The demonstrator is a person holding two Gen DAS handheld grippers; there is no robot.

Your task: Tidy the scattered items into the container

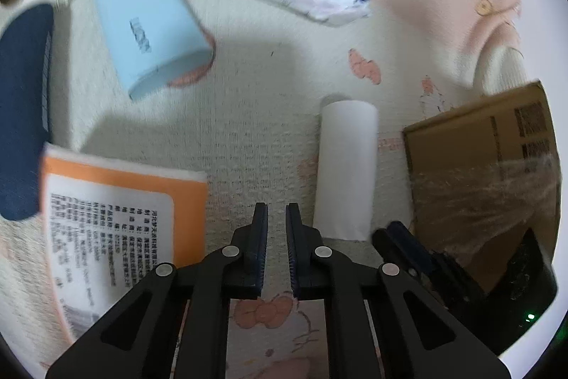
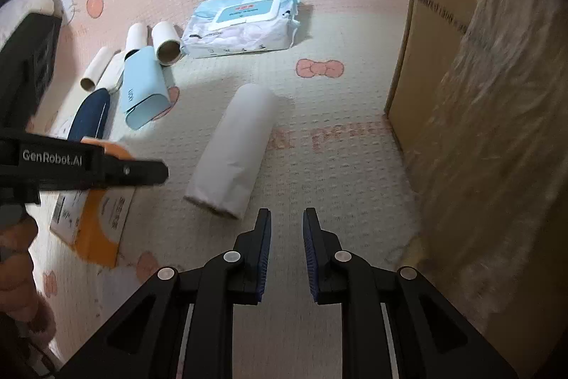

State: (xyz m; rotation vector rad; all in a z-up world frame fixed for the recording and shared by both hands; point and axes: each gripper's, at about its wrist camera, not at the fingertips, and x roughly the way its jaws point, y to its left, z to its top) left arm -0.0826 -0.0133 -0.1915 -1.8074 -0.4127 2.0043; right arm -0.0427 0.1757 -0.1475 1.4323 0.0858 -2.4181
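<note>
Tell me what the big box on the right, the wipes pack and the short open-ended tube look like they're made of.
Box: brown corrugated cardboard, matte, apparently with plastic film over its side. Wipes pack: soft plastic film, crinkled and slightly glossy. Tube: white outside, brown at the open end, probably cardboard.

We have the white roll [image 2: 232,148] lying in the middle of the mat [image 2: 337,34], with the cardboard box [image 2: 419,34] standing well off to its right. Beyond the roll lies the wipes pack [image 2: 245,23]. Left of that pack we see the short tube [image 2: 166,43], touching or almost touching it, and the flat case [image 2: 143,89] just in front of the tube. Nearest us on the left sits the printed packet [image 2: 96,222].
</note>
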